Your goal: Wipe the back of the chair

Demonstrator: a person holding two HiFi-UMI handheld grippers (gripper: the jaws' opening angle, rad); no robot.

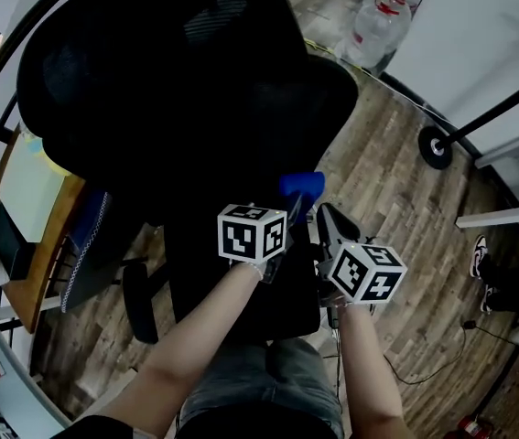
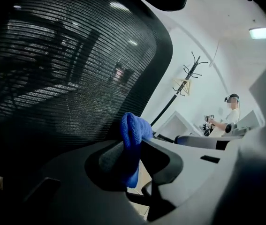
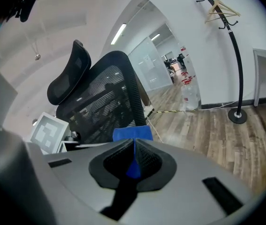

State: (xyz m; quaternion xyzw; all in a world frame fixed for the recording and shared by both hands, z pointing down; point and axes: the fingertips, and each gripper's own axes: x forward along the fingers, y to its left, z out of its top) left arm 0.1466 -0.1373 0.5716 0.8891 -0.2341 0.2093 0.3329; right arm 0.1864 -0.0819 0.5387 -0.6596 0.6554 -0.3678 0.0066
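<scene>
My right gripper (image 3: 133,145) fills the lower frame, its fingers (image 3: 148,157) pressed together on a blue cloth (image 3: 133,133) whose folded edge stands up above them. Beyond, to the left, a black mesh office chair (image 3: 107,102) shows its back, with a headrest (image 3: 69,81) on top. A coat stand (image 3: 235,64) rises at right over a wood floor (image 3: 217,139).

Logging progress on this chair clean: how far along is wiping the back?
Done: the blue cloth is picked up, pinched by both left gripper and right gripper. In hand: it sits close to the chair's mesh back, though contact isn't clear. Left: the wiping strokes themselves; nothing shows any part already wiped.
</scene>
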